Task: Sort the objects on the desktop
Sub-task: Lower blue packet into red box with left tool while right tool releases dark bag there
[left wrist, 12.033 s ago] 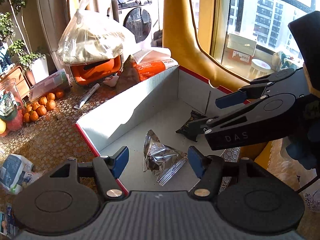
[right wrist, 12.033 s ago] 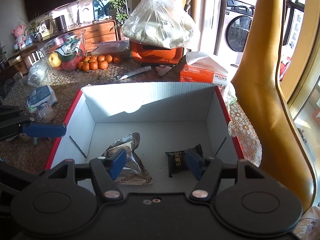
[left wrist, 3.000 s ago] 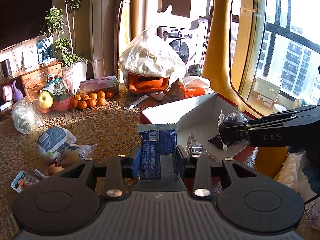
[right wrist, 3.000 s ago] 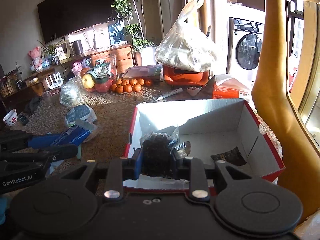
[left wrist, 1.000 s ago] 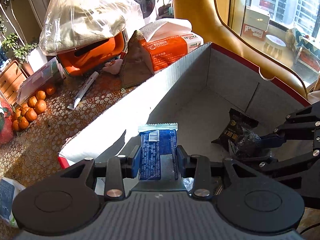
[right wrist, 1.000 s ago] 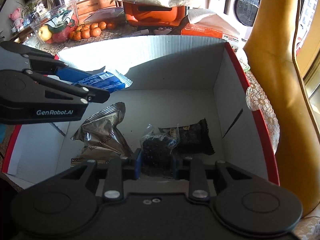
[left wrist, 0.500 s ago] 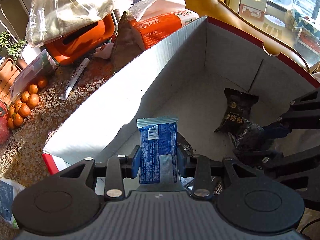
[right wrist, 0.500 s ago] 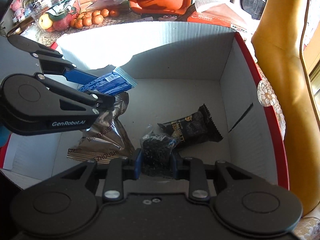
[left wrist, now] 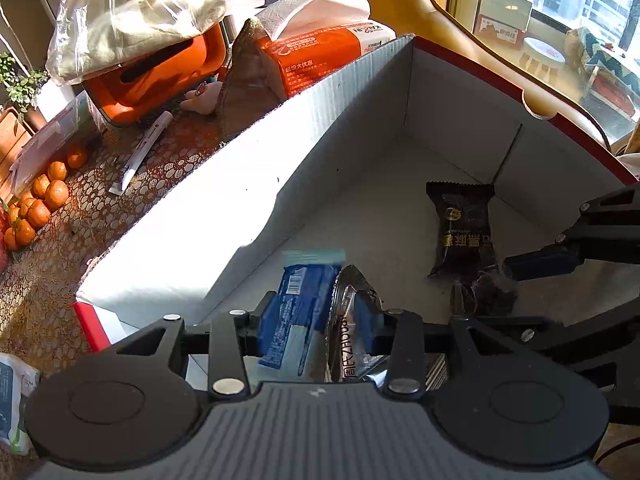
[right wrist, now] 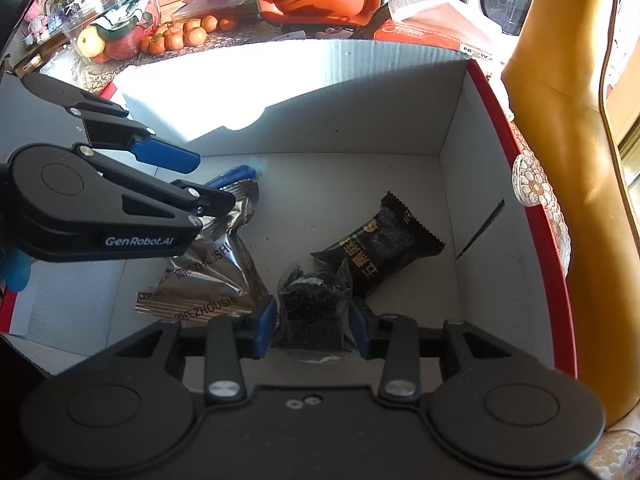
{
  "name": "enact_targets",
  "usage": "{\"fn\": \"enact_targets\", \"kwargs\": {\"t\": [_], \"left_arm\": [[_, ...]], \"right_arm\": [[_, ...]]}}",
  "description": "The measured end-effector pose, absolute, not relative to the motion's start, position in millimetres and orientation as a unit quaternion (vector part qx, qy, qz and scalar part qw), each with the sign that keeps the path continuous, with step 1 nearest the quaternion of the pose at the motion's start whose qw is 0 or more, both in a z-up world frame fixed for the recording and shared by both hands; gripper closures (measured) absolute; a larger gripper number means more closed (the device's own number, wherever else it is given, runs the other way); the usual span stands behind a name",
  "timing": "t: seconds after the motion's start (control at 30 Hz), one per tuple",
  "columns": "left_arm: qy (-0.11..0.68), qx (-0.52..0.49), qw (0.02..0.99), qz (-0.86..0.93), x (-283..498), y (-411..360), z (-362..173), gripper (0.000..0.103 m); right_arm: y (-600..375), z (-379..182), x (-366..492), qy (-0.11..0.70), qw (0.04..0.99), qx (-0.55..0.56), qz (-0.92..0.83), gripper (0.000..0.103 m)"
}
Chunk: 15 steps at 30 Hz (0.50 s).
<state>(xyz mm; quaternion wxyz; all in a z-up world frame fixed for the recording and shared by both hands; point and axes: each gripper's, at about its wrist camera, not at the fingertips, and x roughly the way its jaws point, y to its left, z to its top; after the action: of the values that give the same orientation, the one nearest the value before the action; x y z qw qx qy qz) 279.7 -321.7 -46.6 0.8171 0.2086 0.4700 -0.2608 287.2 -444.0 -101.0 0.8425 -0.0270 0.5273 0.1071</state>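
Both grippers are down inside the cardboard box (right wrist: 452, 128), the white one with the red outer edge. The left gripper (left wrist: 310, 320) has just been opening its fingers; the blue snack packet (left wrist: 296, 312) is between them, blurred at its top end and looking loose rather than pinched. It's tilted, leaning against the silver foil packet (right wrist: 212, 276) right beside it. From the right wrist view only a blue sliver of that packet shows behind the left gripper's lower finger.

The right gripper (right wrist: 312, 320) has been opening too, and its fingers now stand apart with the clear bag of dark stuff (right wrist: 312, 304) between them; I can't see the pads pressing on it. That bag sits on the box floor, touching the black snack packet (right wrist: 380, 248), which lies flat toward the box's right wall.

Outside the box, on the worktop (left wrist: 52, 272) past its far wall: a pile of oranges (left wrist: 36, 204), a white pen (left wrist: 140, 156), an orange container (left wrist: 160, 72) under a plastic bag, and an orange tissue pack (left wrist: 320, 56).
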Motion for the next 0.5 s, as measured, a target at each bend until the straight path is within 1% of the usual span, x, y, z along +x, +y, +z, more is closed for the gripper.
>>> {"fn": "enact_targets", "kwargs": {"t": [0.03, 0.13, 0.27, 0.33, 0.43, 0.47, 0.5], "left_arm": [[0.469, 0.209, 0.818, -0.259, 279, -322, -46, 0.058], [0.466, 0.205, 0.82, -0.261, 278, -321, -43, 0.052], [0.457, 0.199, 0.826, -0.262, 273, -318, -35, 0.051], [0.451, 0.197, 0.829, -0.267, 269, -318, -30, 0.051], [0.443, 0.197, 0.833, -0.268, 263, -318, -23, 0.051], [0.441, 0.195, 0.834, -0.269, 262, -317, -21, 0.051], [0.439, 0.193, 0.835, -0.27, 260, -316, -19, 0.051]], "right_arm": [[-445, -100, 286, 0.527, 0.843, -0.025, 0.108, 0.052], [-446, -97, 283, 0.525, 0.844, -0.023, 0.107, 0.051], [-447, -89, 277, 0.517, 0.848, -0.022, 0.116, 0.049], [-446, -84, 274, 0.51, 0.852, -0.028, 0.119, 0.046], [-446, -76, 270, 0.502, 0.856, -0.026, 0.122, 0.044], [-446, -74, 269, 0.501, 0.856, -0.025, 0.122, 0.043], [-447, -73, 269, 0.5, 0.857, -0.022, 0.122, 0.04]]}}
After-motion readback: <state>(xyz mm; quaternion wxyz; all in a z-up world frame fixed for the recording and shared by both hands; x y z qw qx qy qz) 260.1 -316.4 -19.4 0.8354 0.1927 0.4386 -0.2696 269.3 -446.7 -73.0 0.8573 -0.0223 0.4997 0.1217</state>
